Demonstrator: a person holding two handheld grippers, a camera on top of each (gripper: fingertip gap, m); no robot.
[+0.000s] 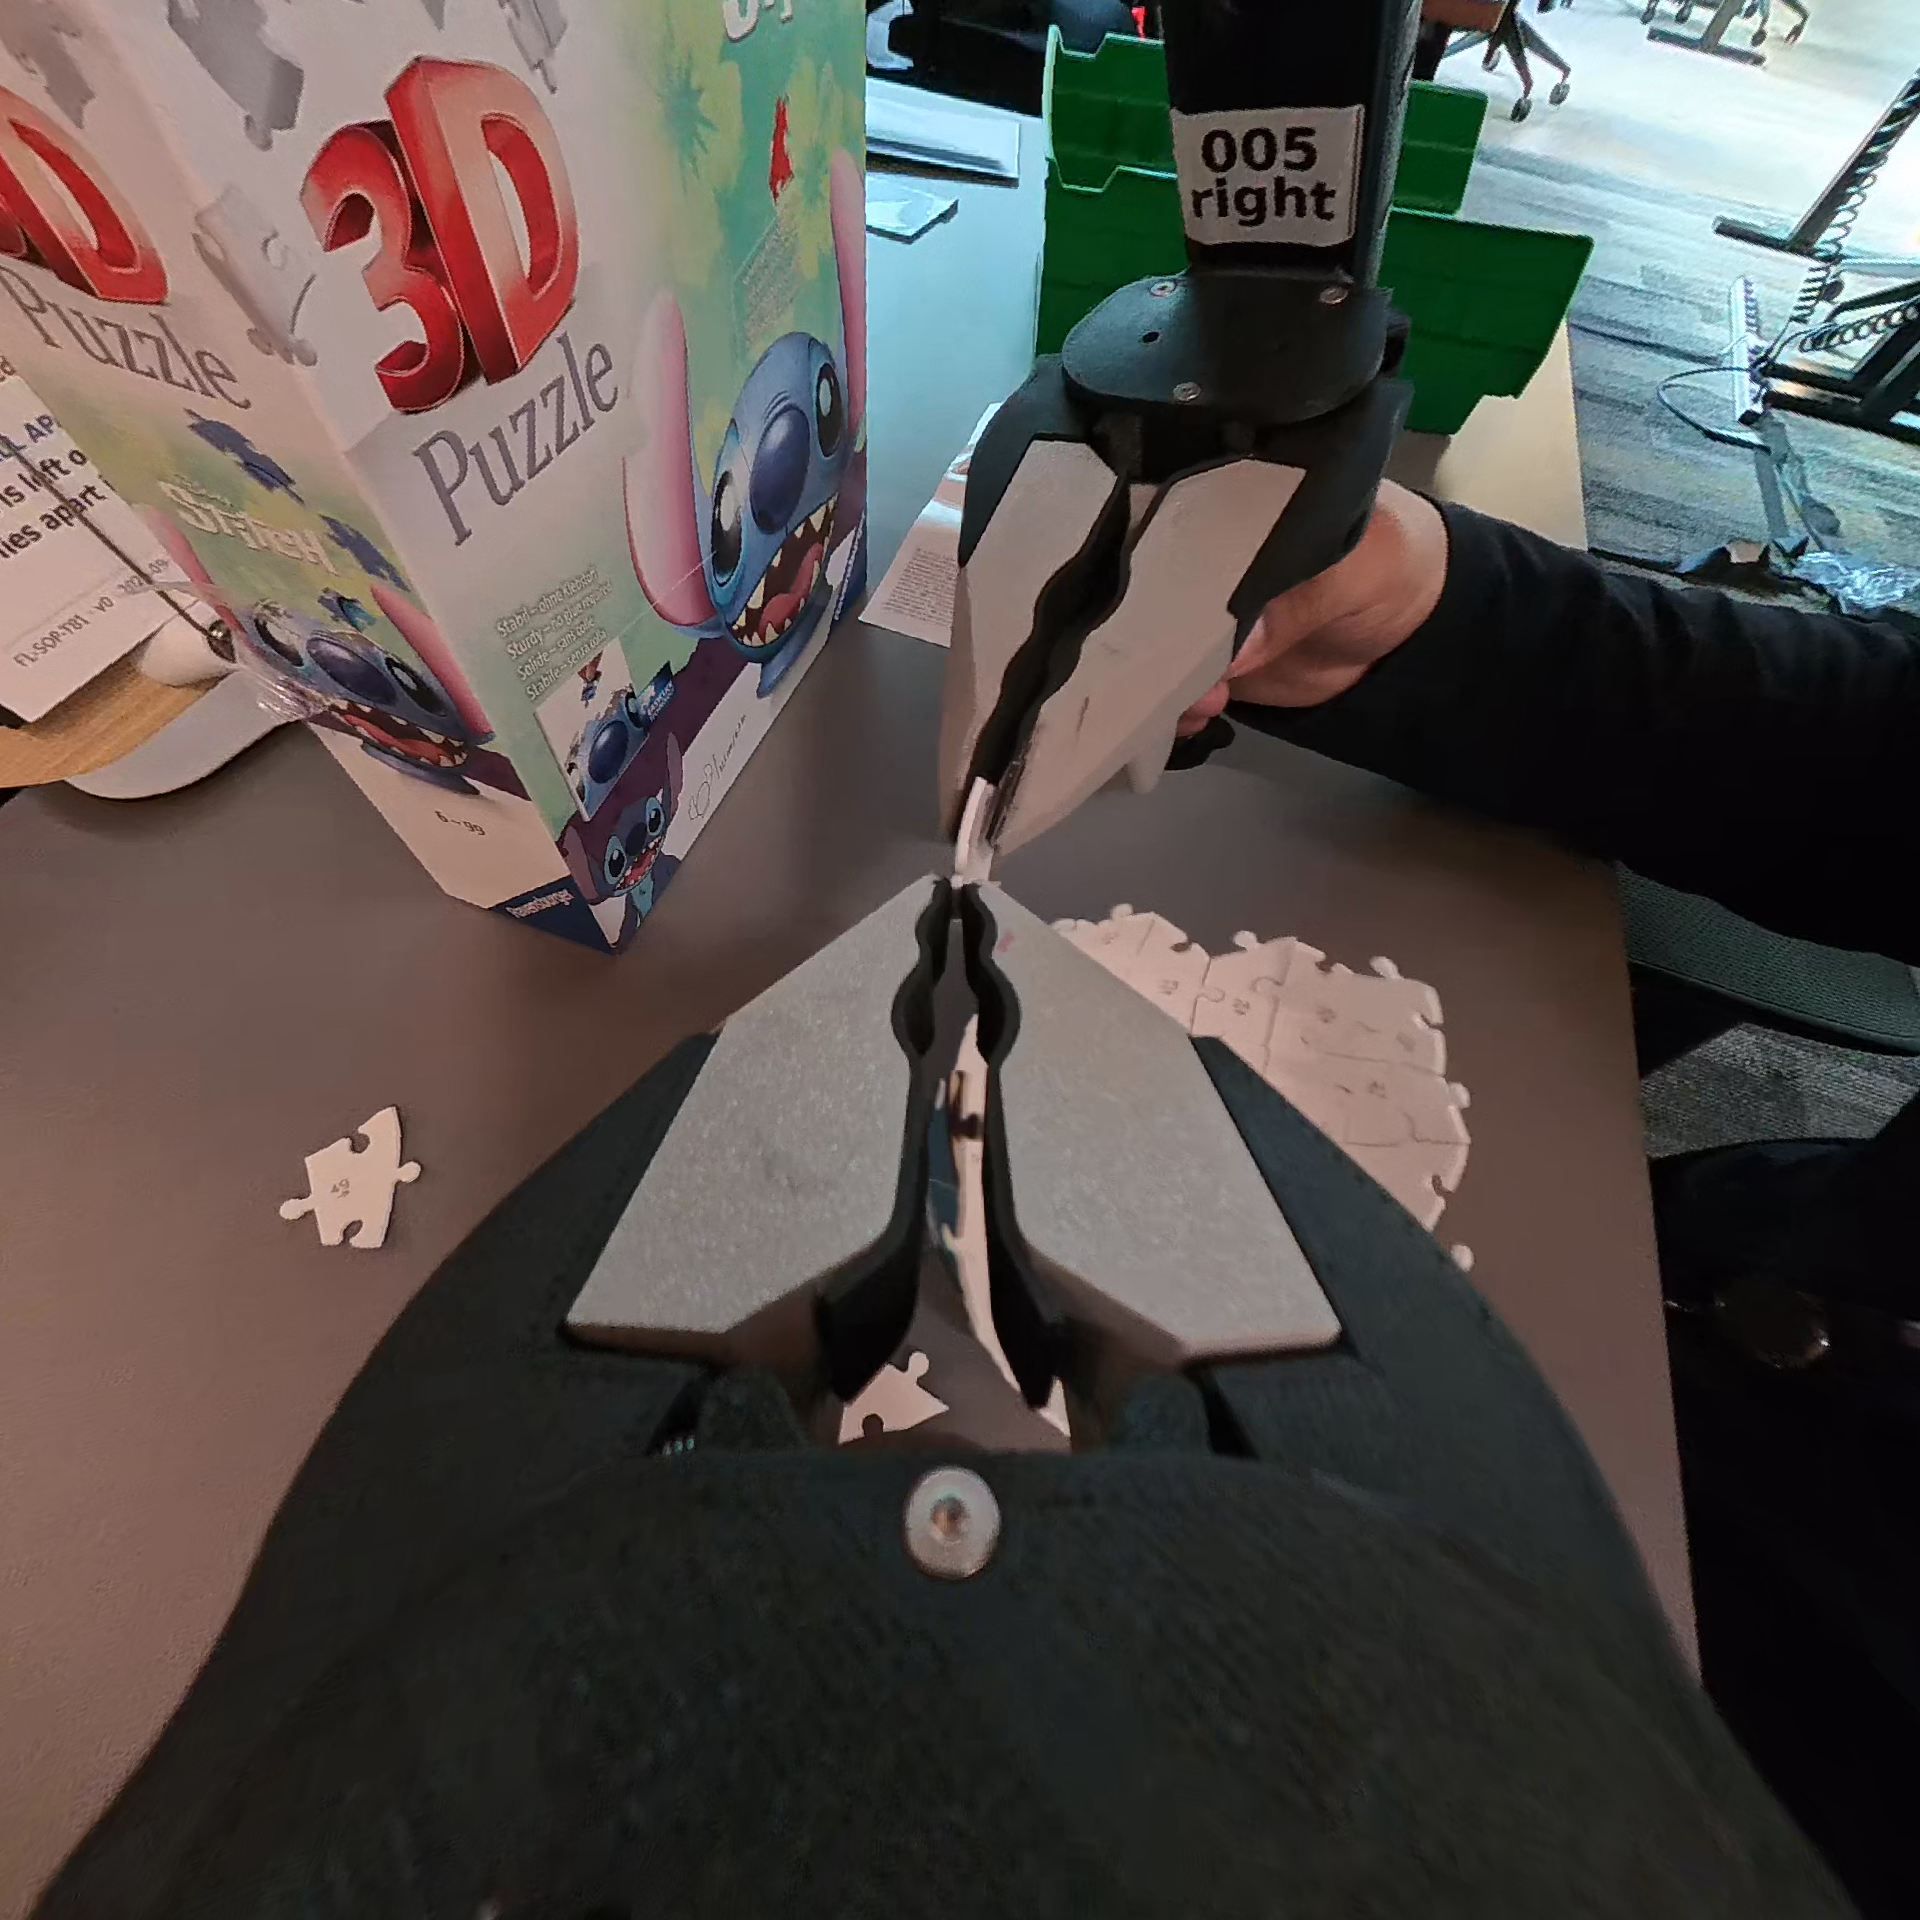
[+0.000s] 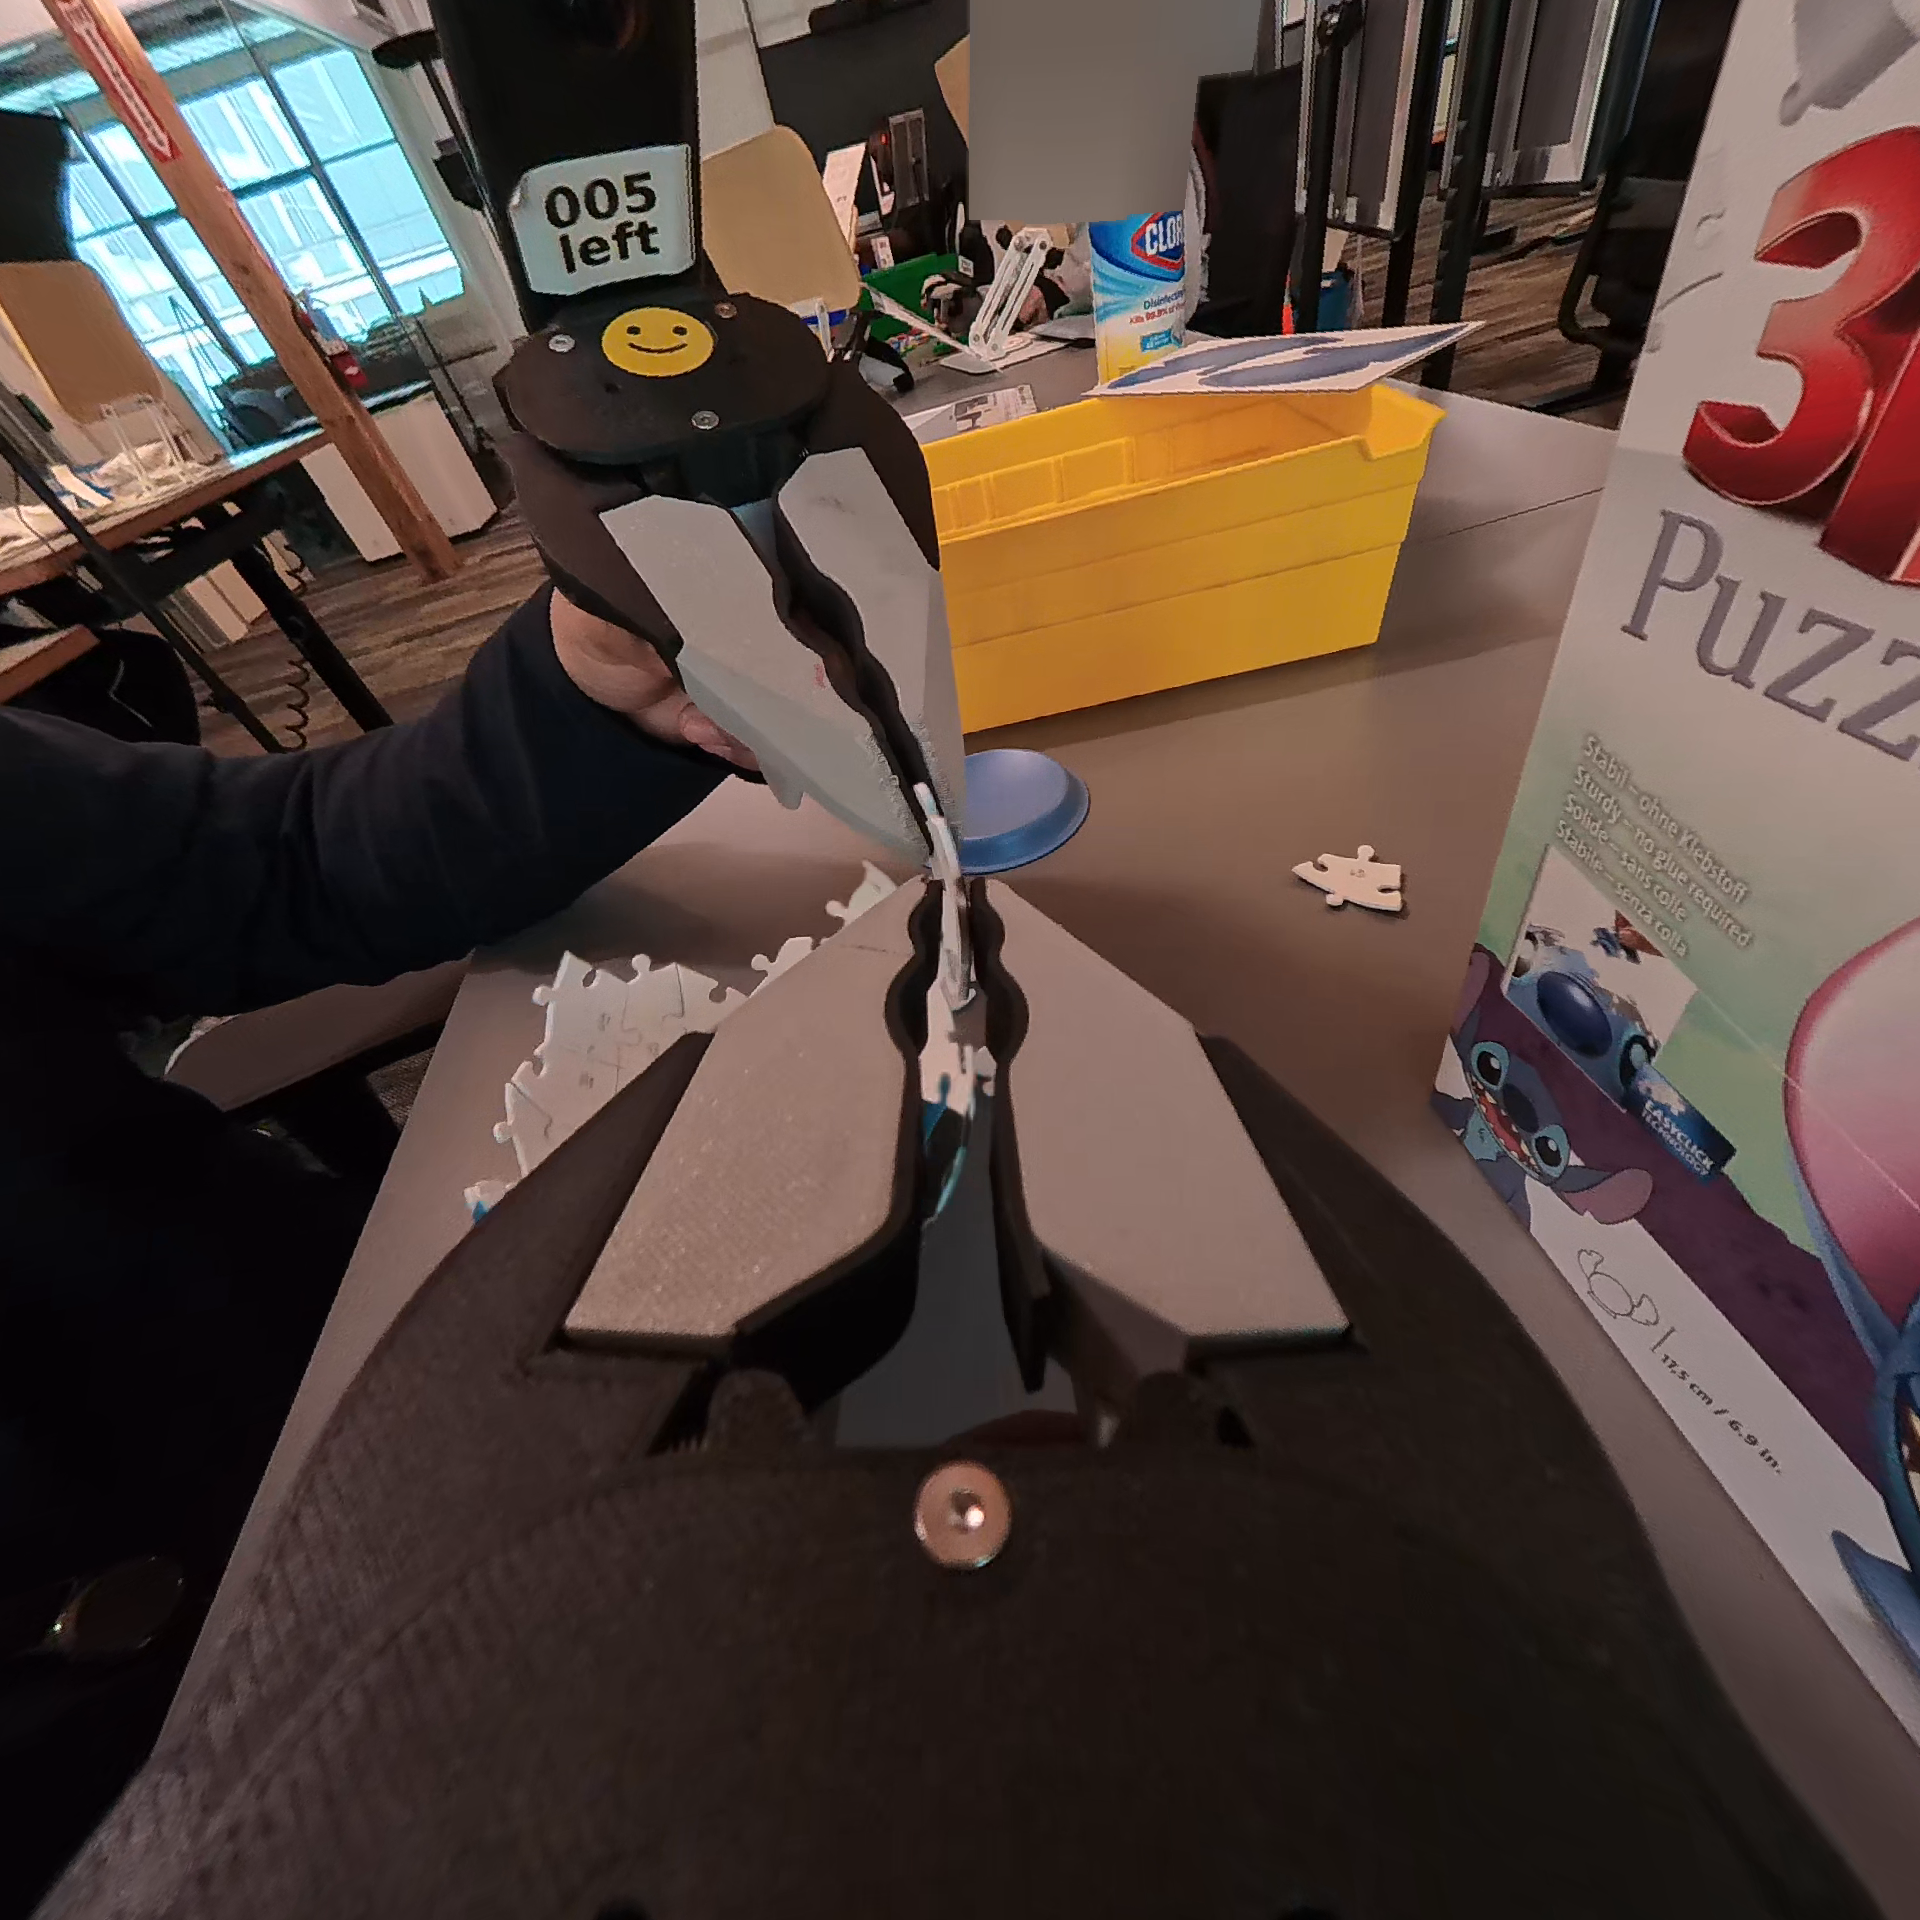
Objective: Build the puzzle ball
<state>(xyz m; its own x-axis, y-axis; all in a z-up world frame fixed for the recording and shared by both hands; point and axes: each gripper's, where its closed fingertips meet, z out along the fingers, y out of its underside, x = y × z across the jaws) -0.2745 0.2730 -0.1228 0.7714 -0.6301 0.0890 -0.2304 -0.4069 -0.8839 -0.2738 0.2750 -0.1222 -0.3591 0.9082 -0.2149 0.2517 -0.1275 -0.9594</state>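
At far left we see the glossy puzzle box (image 1: 499, 499) standing upright on the matte grey table (image 1: 208, 1039), with bare room around a loose white piece (image 1: 348, 1179). Our left gripper (image 1: 954, 883) is pinched shut on a curved piece (image 2: 940, 831), meeting tip to tip the right gripper (image 2: 951, 883), clamped on another piece (image 1: 977, 826). The assembled curved shell (image 1: 1340, 1049) lies rightward, near the table's edge.

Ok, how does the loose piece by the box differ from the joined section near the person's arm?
The loose piece is single and lies flat beside the puzzle box; the joined section is many pieces interlocked. The loose piece sits in the open; the joined section is partly hidden behind the left gripper. Both rest on the table, white backs up.
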